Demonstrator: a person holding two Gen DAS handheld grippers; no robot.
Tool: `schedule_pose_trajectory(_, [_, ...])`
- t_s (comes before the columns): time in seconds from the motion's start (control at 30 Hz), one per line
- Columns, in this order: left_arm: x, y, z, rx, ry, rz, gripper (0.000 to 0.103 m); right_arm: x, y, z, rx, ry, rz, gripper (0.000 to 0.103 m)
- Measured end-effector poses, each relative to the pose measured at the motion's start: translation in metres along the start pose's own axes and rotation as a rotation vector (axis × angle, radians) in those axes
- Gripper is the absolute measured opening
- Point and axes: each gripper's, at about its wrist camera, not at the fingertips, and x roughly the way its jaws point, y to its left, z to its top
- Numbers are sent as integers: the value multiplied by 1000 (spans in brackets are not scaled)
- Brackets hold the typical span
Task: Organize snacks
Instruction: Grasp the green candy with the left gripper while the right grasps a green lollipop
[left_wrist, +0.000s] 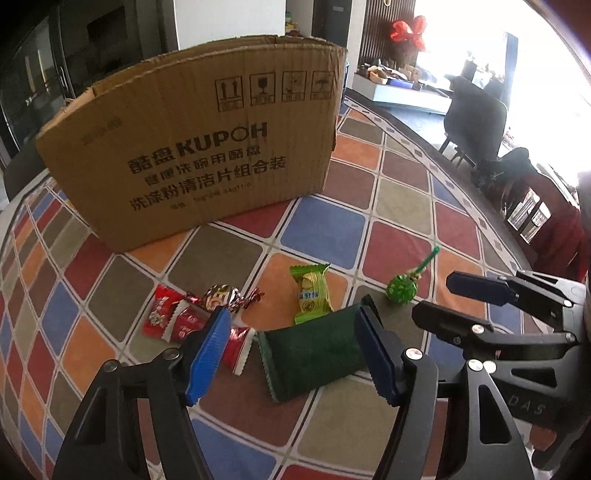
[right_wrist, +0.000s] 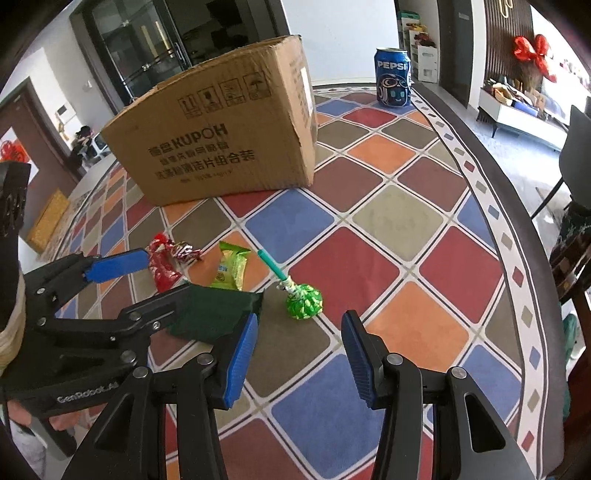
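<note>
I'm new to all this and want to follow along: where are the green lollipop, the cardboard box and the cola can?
green lollipop (right_wrist: 304, 301): right wrist view, on its wrapped head.
cardboard box (right_wrist: 207, 144): right wrist view, on its printed front wall.
cola can (right_wrist: 393, 79): right wrist view, on its blue side.

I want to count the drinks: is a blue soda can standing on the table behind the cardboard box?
Yes, in the right wrist view a blue Pepsi can stands upright on the table, beyond the cardboard box.
</note>
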Motion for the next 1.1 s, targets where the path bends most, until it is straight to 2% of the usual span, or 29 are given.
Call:
schedule_pose_trajectory(0.57, [40,-4,15,-9,58,15,55,25,-9,2,46,27,26,38])
schedule_pose_trajectory(0.83, [50,-5,18,-15,83,-3,37,32,-12,5,63,34,34,35])
schedule_pose_trajectory(1.0, [52,-6,18,-20,88,-20,22,34,-11,7,57,31,35,27])
schedule_pose_trajectory(1.1, [50,-7,17,-19,82,-29,21,35,-11,7,56,30,36,27])
